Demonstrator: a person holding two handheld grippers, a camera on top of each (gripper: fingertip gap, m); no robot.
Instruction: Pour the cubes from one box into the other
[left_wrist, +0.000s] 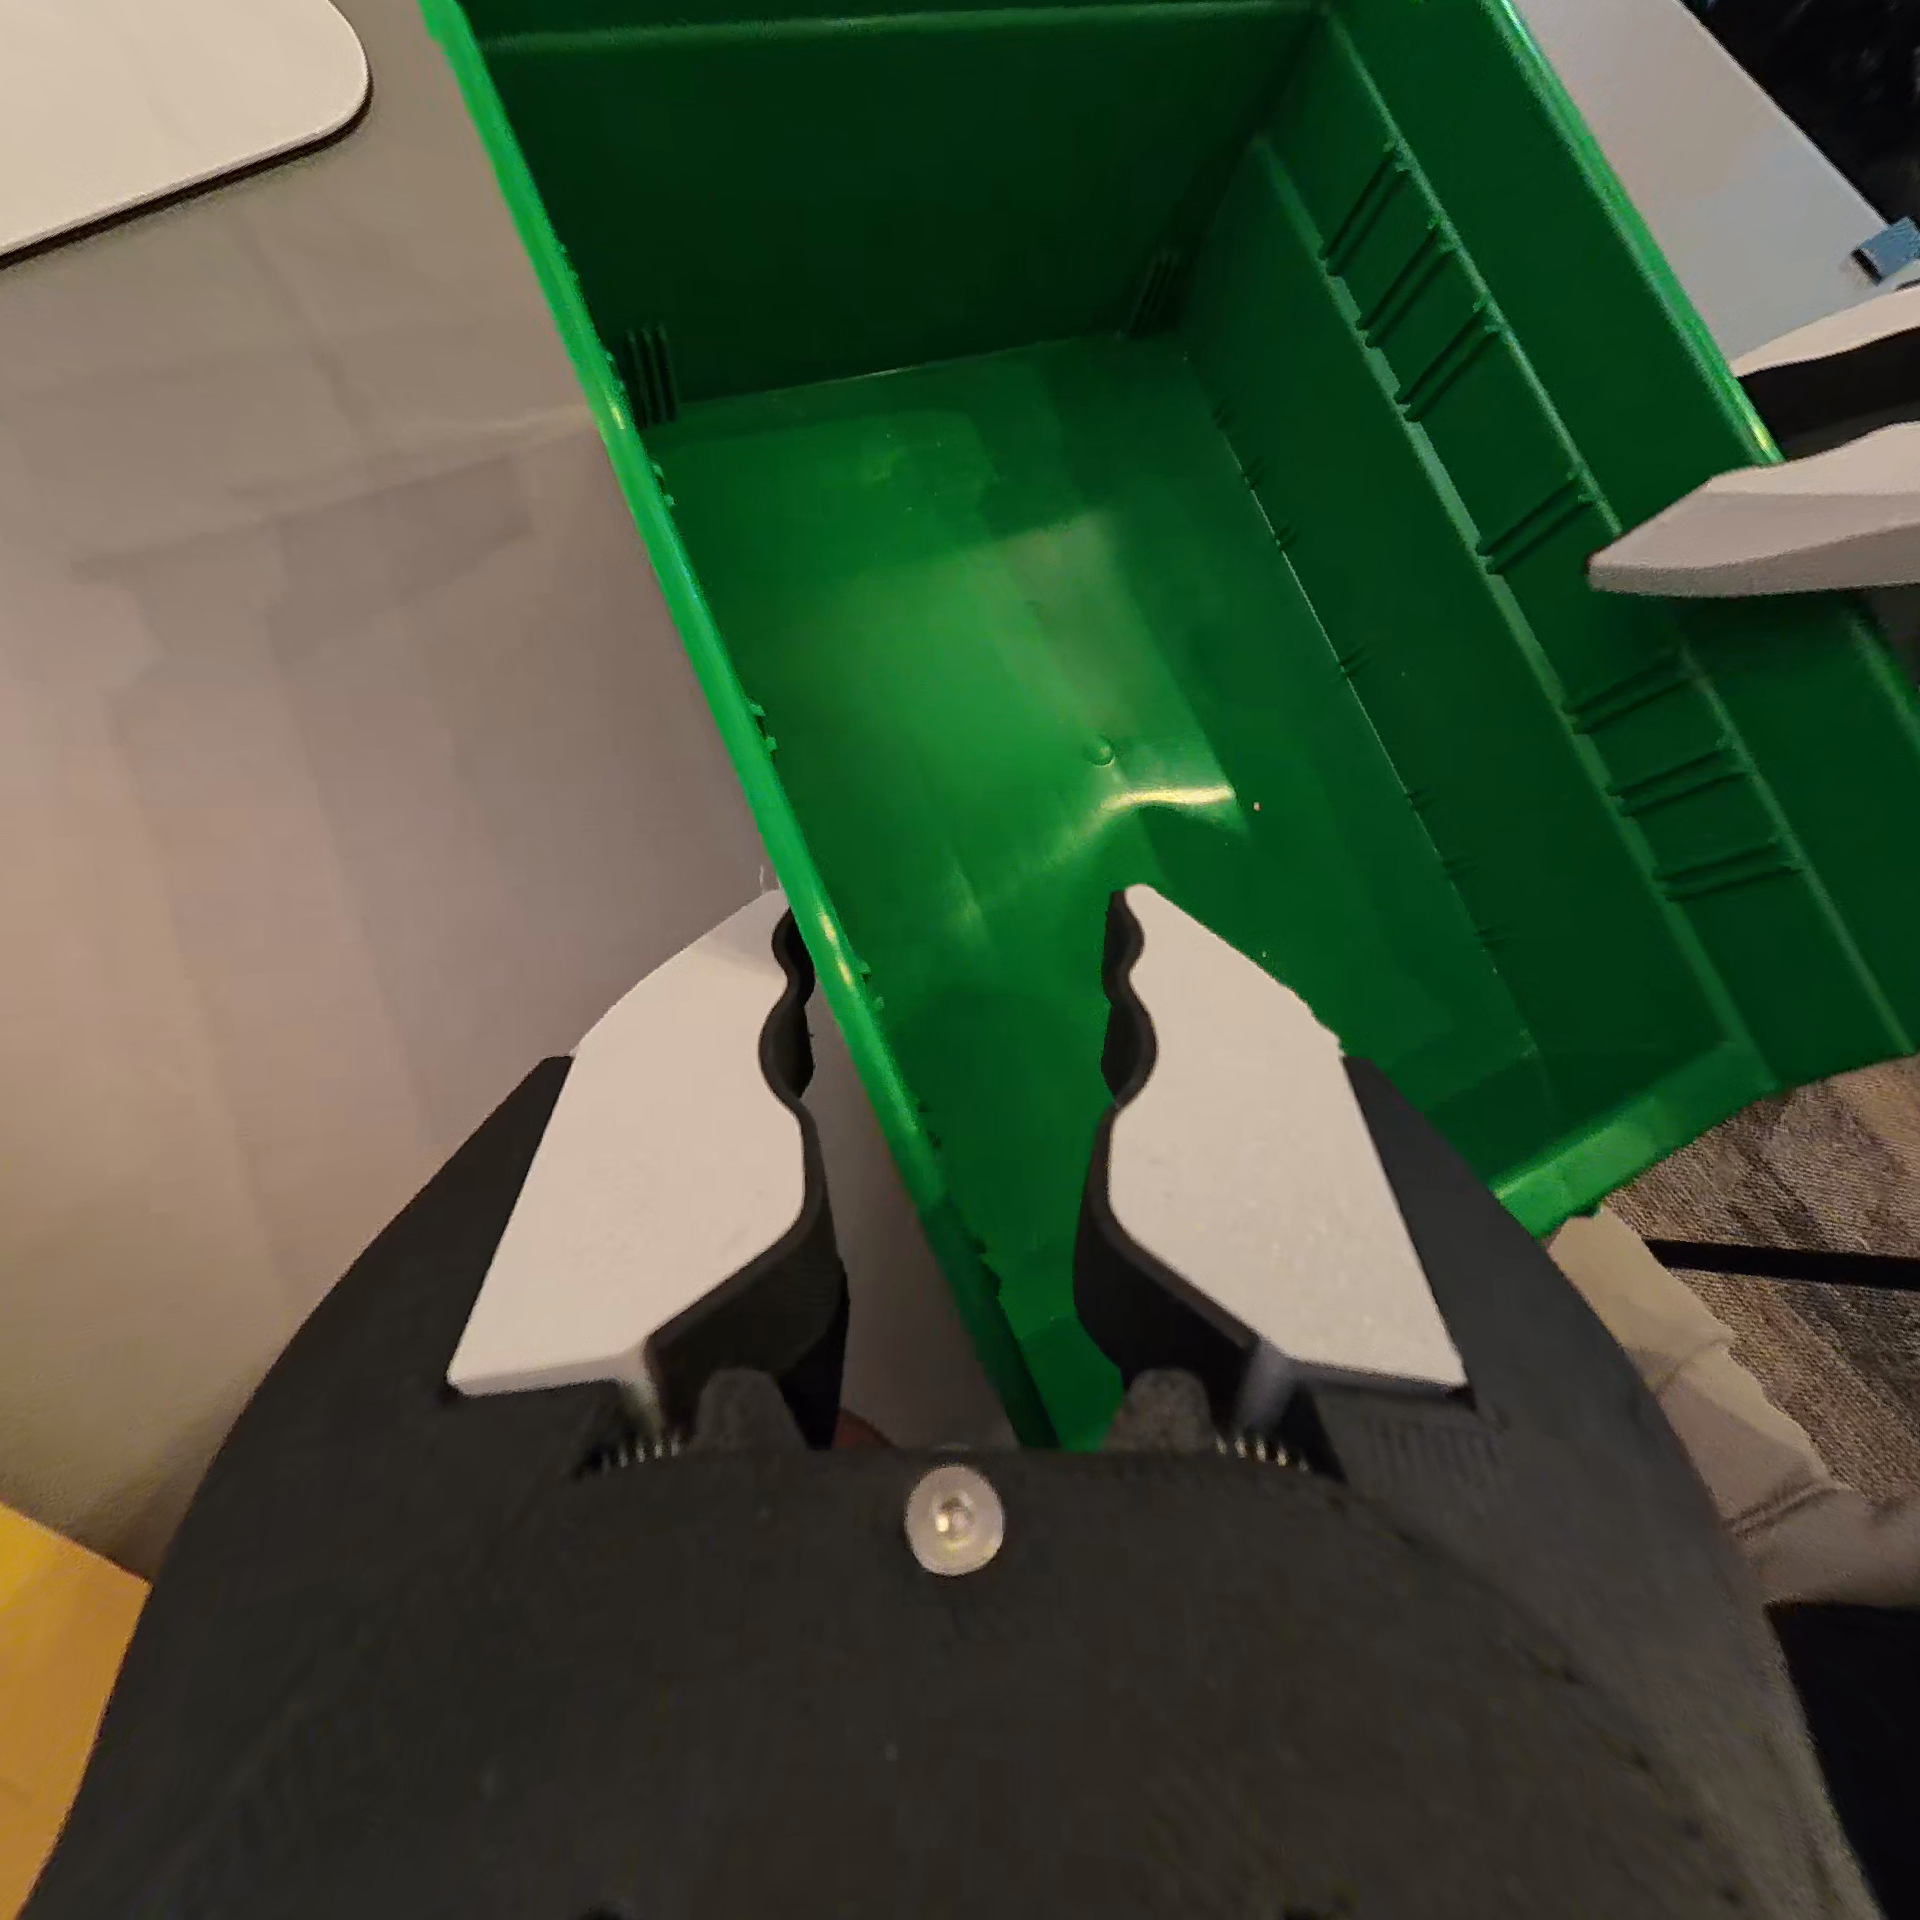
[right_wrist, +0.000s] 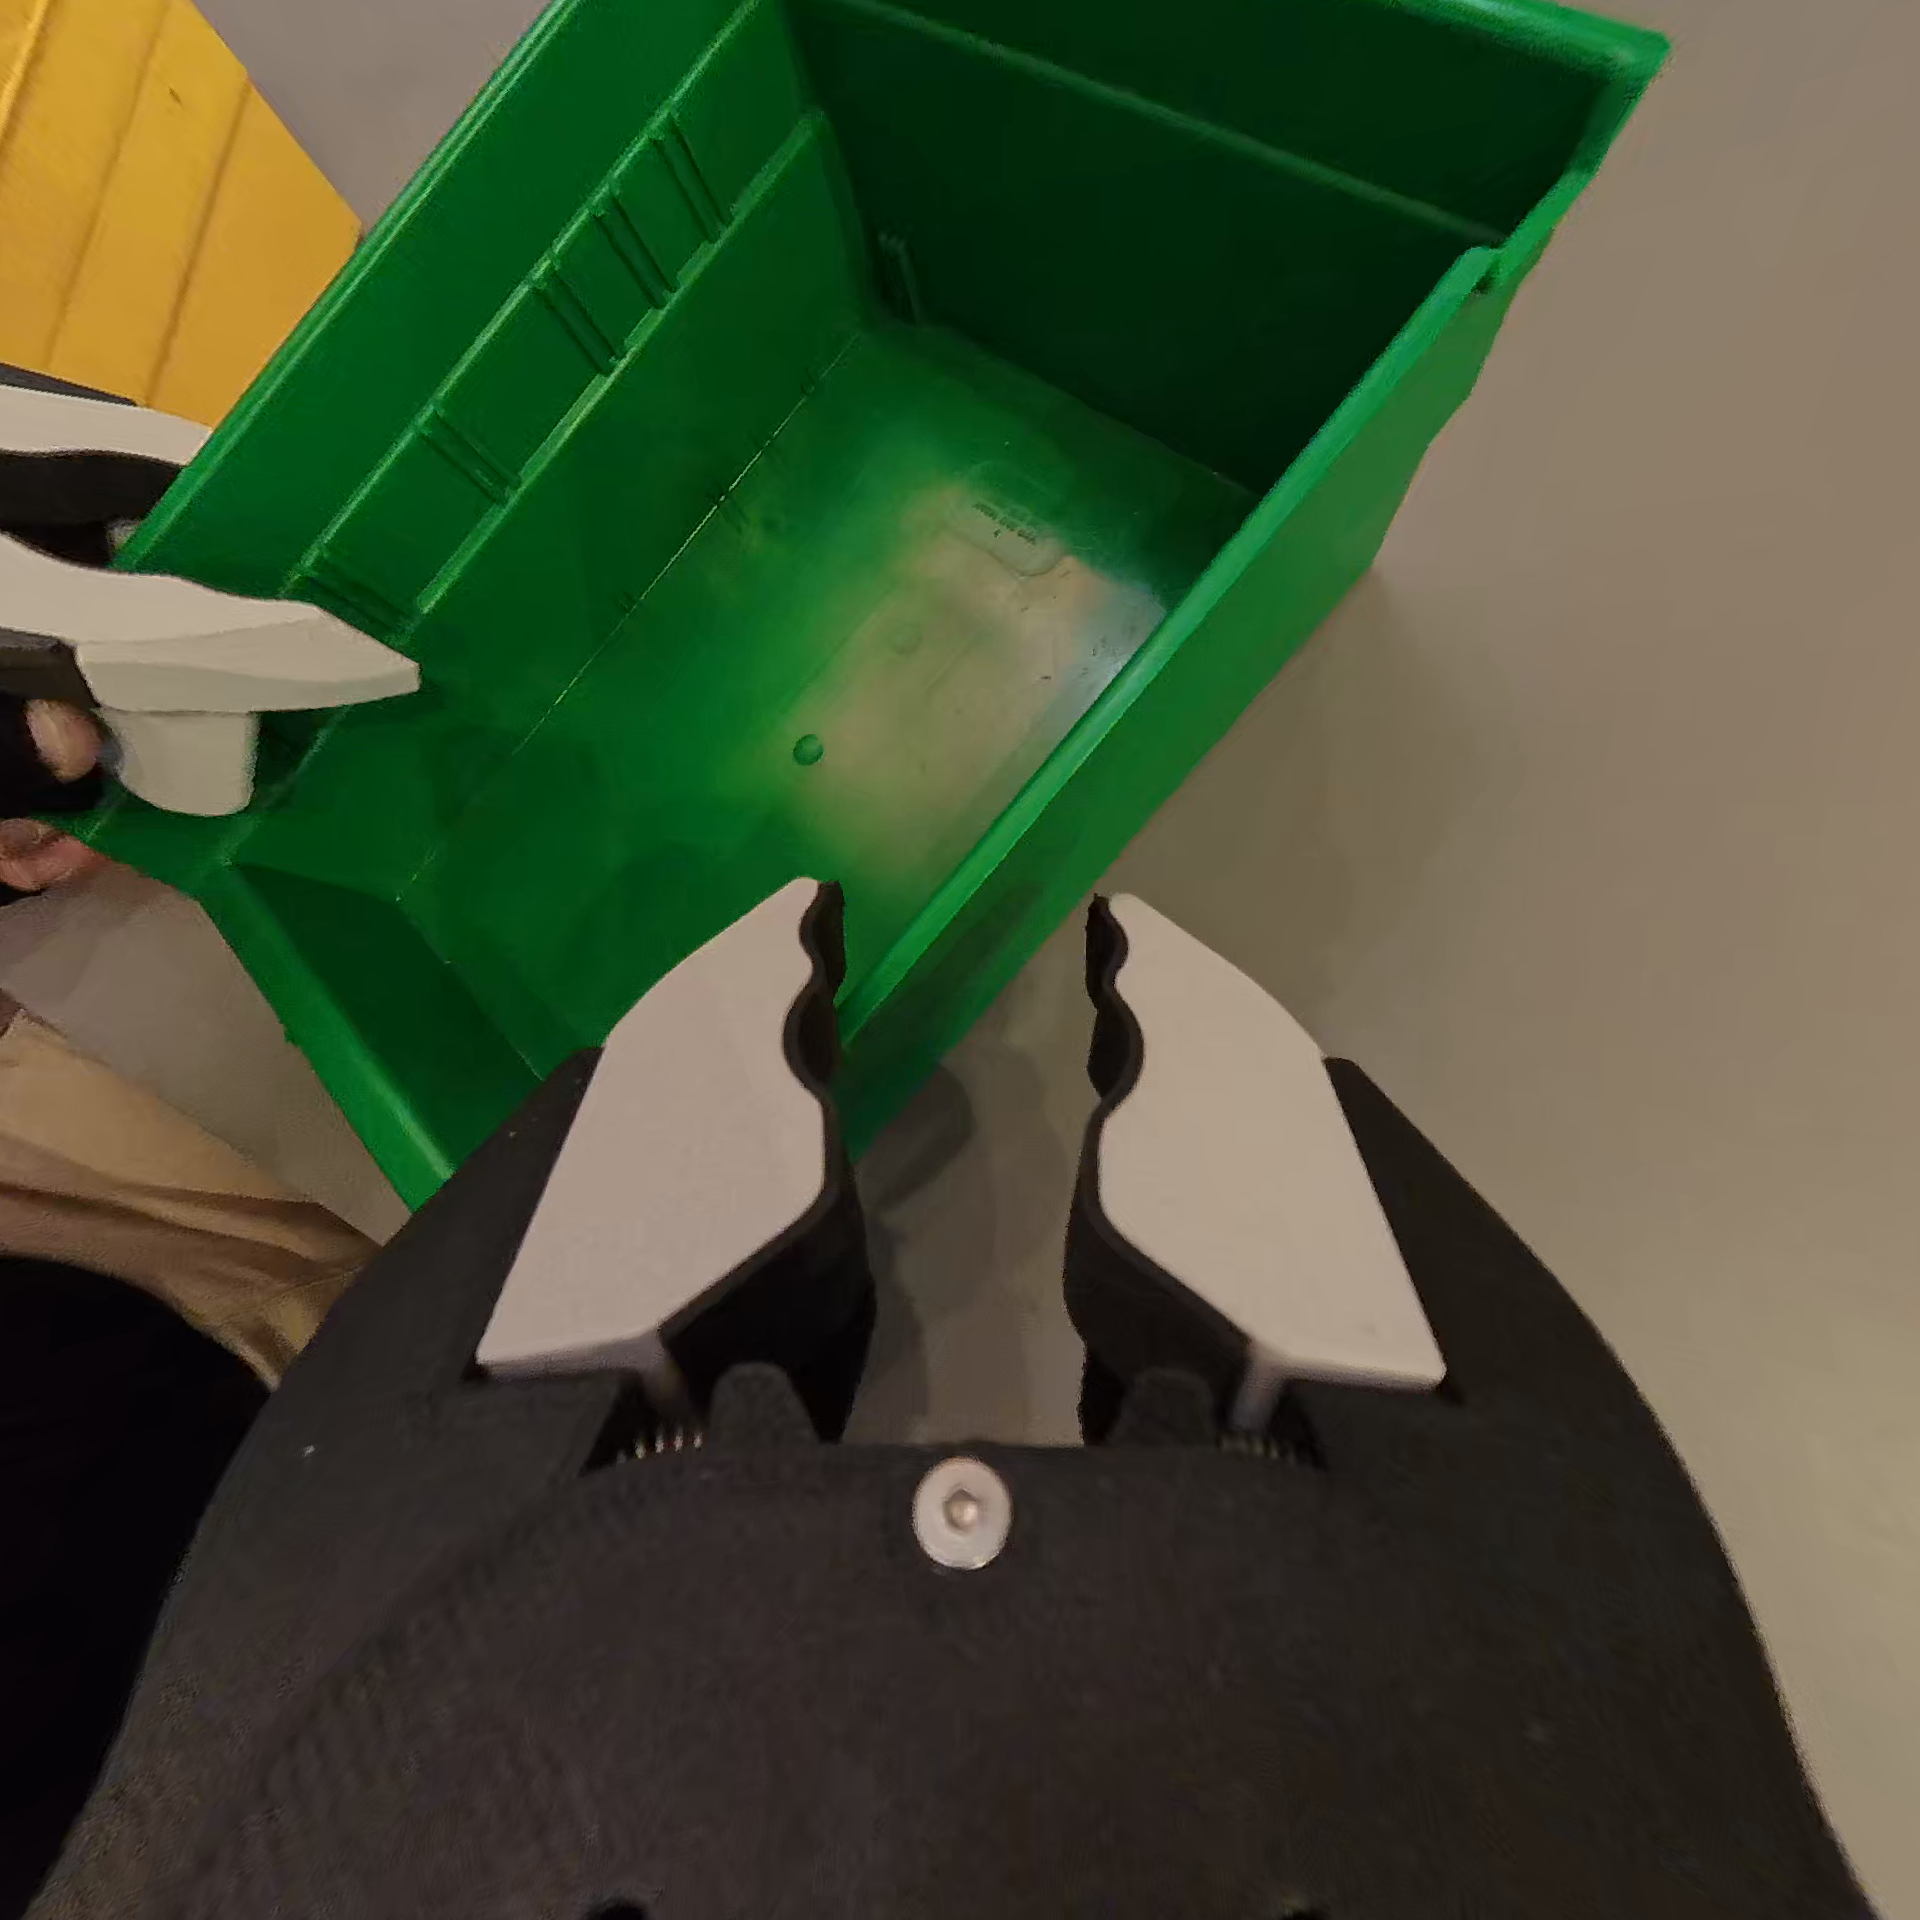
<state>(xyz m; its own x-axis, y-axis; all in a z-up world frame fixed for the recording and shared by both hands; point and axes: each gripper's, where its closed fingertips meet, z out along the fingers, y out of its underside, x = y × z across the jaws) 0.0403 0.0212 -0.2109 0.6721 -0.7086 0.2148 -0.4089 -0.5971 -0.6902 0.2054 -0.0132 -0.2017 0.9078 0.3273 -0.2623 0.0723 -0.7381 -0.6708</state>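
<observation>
A green box (left_wrist: 987, 644) stands empty on the grey table (left_wrist: 312, 623); no cubes show in either view. My left gripper (left_wrist: 951, 914) is open and straddles the box's left wall, one finger outside and one inside. My right gripper (right_wrist: 961, 904) is open at the near corner of the opposite wall of the green box (right_wrist: 935, 520), its left finger inside against the rim and its right finger outside and apart. Each gripper shows in the other's view: the right gripper (left_wrist: 1662, 468) and the left gripper (right_wrist: 312, 551) both straddle the rim.
A yellow box (right_wrist: 135, 187) lies beside the green one and also shows at the lower left of the left wrist view (left_wrist: 52, 1642). A white mat (left_wrist: 156, 104) is at the far left. Carpet floor (left_wrist: 1766, 1174) shows past the table edge. A person's hand (right_wrist: 52, 738) holds the left gripper.
</observation>
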